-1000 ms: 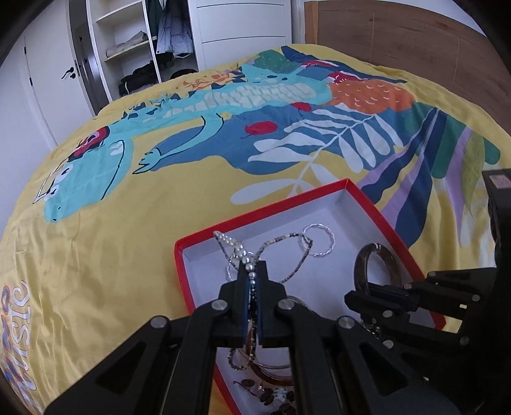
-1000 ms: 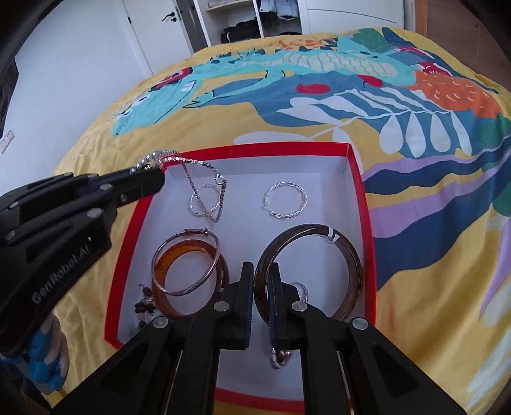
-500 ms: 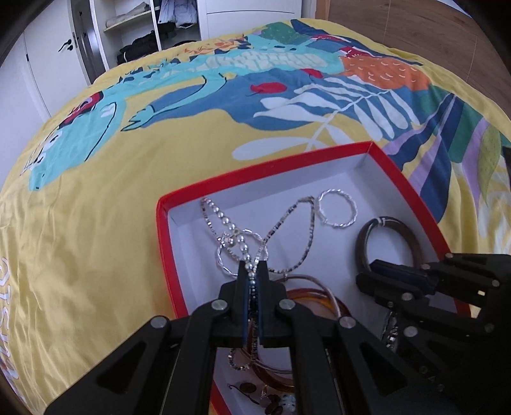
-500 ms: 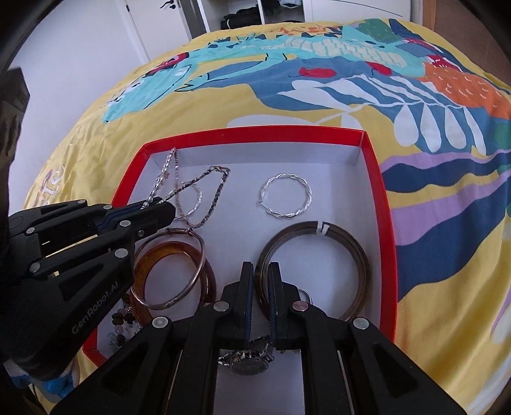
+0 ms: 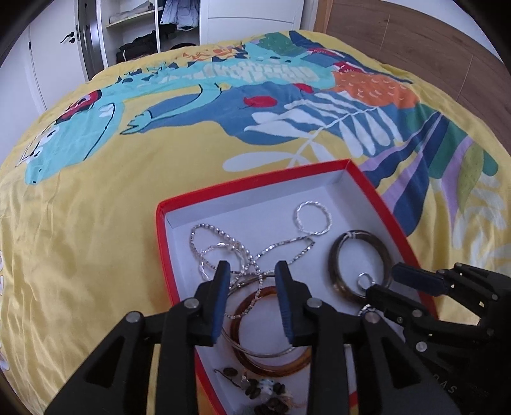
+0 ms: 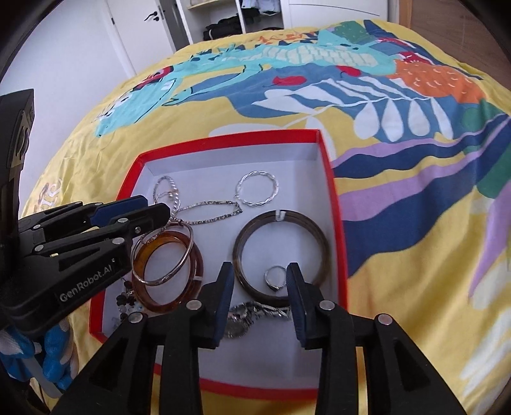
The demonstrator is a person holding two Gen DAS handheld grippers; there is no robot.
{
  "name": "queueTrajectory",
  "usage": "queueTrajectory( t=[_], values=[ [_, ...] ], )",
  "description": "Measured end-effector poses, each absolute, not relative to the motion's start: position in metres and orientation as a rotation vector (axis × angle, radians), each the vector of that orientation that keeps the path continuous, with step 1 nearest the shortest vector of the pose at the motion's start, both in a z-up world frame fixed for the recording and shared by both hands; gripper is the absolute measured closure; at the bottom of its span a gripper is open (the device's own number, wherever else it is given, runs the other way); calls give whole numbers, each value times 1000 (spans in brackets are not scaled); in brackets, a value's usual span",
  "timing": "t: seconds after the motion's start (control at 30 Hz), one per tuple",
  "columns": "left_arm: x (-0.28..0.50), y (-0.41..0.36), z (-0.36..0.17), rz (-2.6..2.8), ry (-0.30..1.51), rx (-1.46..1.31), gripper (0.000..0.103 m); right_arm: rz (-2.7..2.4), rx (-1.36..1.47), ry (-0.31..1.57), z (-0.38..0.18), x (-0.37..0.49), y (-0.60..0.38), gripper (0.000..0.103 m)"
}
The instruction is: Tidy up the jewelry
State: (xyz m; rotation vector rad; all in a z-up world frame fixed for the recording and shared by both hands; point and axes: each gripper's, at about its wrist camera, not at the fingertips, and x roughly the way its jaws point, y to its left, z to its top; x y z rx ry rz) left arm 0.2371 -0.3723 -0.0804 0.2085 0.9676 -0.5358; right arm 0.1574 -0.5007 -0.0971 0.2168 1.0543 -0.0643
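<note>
Both grippers spread, nothing pinched. Left gripper (image 5: 252,274) hangs over the near-left part of the red box (image 5: 367,178), fingers straddling the tangle where the chain meets the thin silver bangle (image 6: 166,255). Right gripper (image 6: 259,281) sits over the near-right part of the box, fingers either side of the near rim of the dark bangle (image 6: 281,252). Nearest in the box, right view: a silver watch (image 6: 252,314) lying flat between the right fingers, just below the dark bangle. A small ring (image 6: 275,277) lies inside the dark bangle, near its lower edge. Left of that, the amber bangle (image 6: 169,271) lies flat with the thin silver bangle resting across it. Near-left corner holds a cluster of dark beads (image 5: 265,391), partly hidden behind the left gripper in the right view. Mid-box: silver chain (image 5: 287,247) loops out flat, one end running under the left fingers; a beaded chain (image 5: 210,231) coils beside it toward the left wall, overlapping it. Farther back, a twisted silver ring bangle (image 5: 313,218) lies alone, just beyond the dark bangle, not touching it. Box sits on a yellow bedspread (image 5: 80,239) with a blue-teal print. Beyond the bed: open wardrobe (image 5: 153,25) with clothes on shelves.
</note>
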Motion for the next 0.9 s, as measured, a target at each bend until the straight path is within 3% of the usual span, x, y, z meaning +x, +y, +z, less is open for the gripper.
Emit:
queueTrajectory(
  t=[0.13,0.27,0.47,0.57,0.67,0.9],
  values=[
    [222,-362,-56,-540,928,201,72,-95,226,1019,-79,142,-501,62],
    [203,-338,-27,-501,878,173,62,-118,197,983,-56,128,-490,55],
    [172,-297,11,-403,810,178,62,-111,176,921,-20,101,-457,38],
    [154,-269,26,-357,777,178,62,-106,180,892,-6,87,-435,35],
    [138,-241,39,-315,759,165,62,-101,188,865,7,74,-411,19],
    [99,-181,59,-254,762,167,62,-112,187,800,33,48,-356,10]
  ],
)
